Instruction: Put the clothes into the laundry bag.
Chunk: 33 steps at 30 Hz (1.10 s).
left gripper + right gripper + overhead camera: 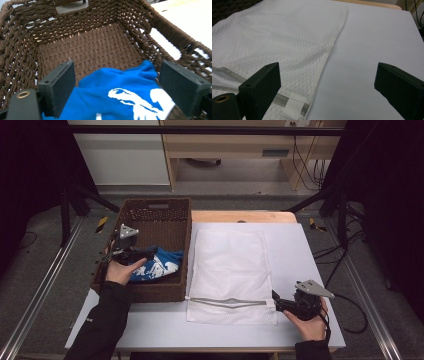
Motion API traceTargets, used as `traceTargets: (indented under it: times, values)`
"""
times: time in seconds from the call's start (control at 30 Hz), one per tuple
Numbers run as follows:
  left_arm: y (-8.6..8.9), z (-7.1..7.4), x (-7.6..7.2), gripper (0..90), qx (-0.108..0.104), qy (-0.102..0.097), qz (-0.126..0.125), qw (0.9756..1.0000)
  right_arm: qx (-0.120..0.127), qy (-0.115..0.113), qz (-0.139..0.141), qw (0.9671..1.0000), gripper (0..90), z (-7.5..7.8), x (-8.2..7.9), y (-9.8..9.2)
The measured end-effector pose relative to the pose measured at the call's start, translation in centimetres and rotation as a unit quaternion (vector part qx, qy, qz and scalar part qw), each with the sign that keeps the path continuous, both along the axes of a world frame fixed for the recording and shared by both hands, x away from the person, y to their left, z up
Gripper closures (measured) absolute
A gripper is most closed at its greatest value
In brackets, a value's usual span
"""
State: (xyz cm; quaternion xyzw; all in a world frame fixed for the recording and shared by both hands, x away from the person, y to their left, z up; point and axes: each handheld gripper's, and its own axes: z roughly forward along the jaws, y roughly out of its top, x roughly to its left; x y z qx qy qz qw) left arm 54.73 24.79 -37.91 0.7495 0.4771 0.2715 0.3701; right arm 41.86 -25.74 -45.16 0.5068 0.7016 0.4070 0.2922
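Observation:
A blue garment [156, 265] with a white print lies in the near part of a brown woven basket [177, 215] at the table's left. My left gripper [145, 254] is inside the basket, just over that garment [117, 95], open with its jaws on either side of the cloth. A white mesh laundry bag [230, 270] lies flat on the table, its grey zipper [227, 302] along the near edge. My right gripper [278, 304] is open at the bag's near right corner [294, 106], jaws apart above the cloth edge and the table.
The table [300, 250] has a white top with a wooden strip at its far edge. Bare white surface lies right of the bag [372, 45]. The basket's far half [95, 47] holds nothing. Cables trail off the table's right side.

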Motion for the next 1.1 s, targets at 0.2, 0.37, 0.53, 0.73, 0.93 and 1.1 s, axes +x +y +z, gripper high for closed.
traceTargets:
  times: [0.2,0.37,0.53,0.73,0.93,1.1]
  values:
    - [0.1,-1.2,0.6,13.7,0.025,0.027,-0.004,0.9993,-0.003,0.002,0.002,1.0000,7.2,-0.1,0.1,0.2]
    - [-0.4,-2.1,0.9,11.3,0.056,0.057,-0.011,0.9968,-0.007,0.002,0.004,1.0000,7.2,-0.2,0.1,0.3]
    - [-0.7,-2.8,1.4,10.0,0.081,0.082,-0.010,0.9932,-0.006,0.004,0.004,1.0000,6.9,-0.2,0.1,0.3]
    - [-1.0,-3.6,1.8,10.0,0.105,0.111,-0.021,0.9880,-0.011,0.009,0.008,0.9999,6.5,-0.4,0.2,0.6]
    - [-1.3,-4.3,2.3,8.9,0.115,0.140,-0.031,0.9829,-0.013,0.012,0.009,0.9998,6.2,-0.5,0.3,0.7]
    - [-1.4,-4.8,2.5,7.4,0.124,0.152,-0.034,0.9799,-0.011,0.015,0.009,0.9998,6.2,-0.5,0.3,0.6]
